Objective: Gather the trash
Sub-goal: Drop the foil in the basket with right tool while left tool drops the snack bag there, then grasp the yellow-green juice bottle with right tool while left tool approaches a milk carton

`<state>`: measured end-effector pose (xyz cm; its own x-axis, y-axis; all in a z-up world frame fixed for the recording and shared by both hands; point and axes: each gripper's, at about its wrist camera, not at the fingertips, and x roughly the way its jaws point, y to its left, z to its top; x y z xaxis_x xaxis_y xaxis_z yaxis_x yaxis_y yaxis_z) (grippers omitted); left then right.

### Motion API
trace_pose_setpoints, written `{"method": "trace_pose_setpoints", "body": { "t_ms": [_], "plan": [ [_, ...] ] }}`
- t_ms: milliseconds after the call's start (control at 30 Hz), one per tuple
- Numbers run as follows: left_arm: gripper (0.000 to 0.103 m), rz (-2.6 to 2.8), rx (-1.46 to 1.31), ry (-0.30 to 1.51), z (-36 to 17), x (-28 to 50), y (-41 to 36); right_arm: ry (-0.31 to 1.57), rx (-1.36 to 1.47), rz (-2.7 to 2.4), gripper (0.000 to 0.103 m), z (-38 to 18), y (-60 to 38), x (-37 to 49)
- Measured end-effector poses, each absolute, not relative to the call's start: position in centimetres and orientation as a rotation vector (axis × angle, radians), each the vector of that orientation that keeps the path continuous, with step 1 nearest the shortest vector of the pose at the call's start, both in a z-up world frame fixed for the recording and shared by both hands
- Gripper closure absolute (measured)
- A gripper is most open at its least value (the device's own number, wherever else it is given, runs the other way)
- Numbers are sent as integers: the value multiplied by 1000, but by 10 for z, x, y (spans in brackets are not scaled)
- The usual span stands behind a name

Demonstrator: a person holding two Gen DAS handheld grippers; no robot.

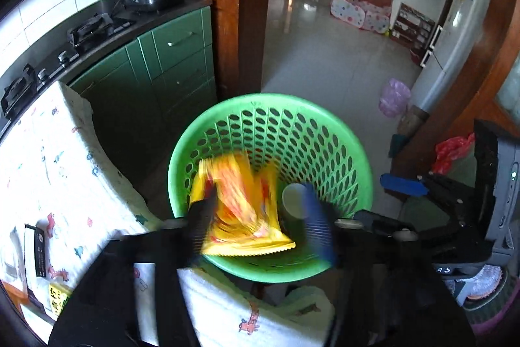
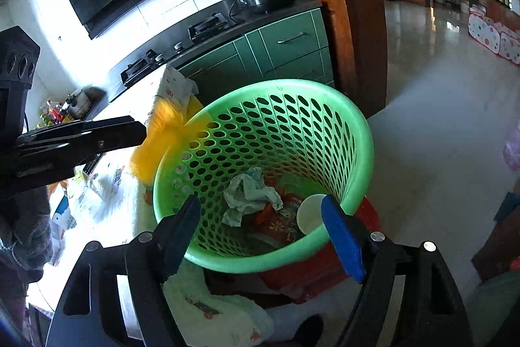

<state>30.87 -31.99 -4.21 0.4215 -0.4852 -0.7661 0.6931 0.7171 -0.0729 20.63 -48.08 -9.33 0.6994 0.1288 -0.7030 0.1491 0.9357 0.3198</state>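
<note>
Left gripper (image 1: 260, 223) above green perforated waste basket (image 1: 325, 116), jaws spread wide, yellow-orange snack wrapper (image 1: 240, 204) between them, motion-blurred; contact with black left finger unclear, cannot tell if gripped. Right gripper (image 2: 260, 213) over basket's near rim, jaws wide apart, holding nothing. Inside basket: crumpled tissue (image 2: 247, 194), white paper cup (image 2: 310, 213) against wall, reddish wrapper (image 2: 276, 221) at bottom. Basket beside table under printed cloth (image 1: 48, 158); green cabinets (image 1: 169, 60) behind.
</note>
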Motion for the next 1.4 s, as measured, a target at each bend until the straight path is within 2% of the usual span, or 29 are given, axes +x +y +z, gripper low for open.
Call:
{"method": "trace_pose_setpoints", "body": {
  "t_ms": [233, 533, 1033, 1400],
  "plan": [
    [40, -711, 237, 834, -23, 289, -291, 784, 363, 15, 26, -86, -467, 198],
    [33, -473, 175, 826, -12, 250, -199, 761, 323, 109, 18, -67, -418, 191],
    [31, -9, -21, 870, -31, 217, -11, 800, 166, 321, 16, -49, -318, 224],
    [27, 118, -178, 929, -54, 216, 54, 859, 26, 476, 16, -50, -248, 269]
  ]
}}
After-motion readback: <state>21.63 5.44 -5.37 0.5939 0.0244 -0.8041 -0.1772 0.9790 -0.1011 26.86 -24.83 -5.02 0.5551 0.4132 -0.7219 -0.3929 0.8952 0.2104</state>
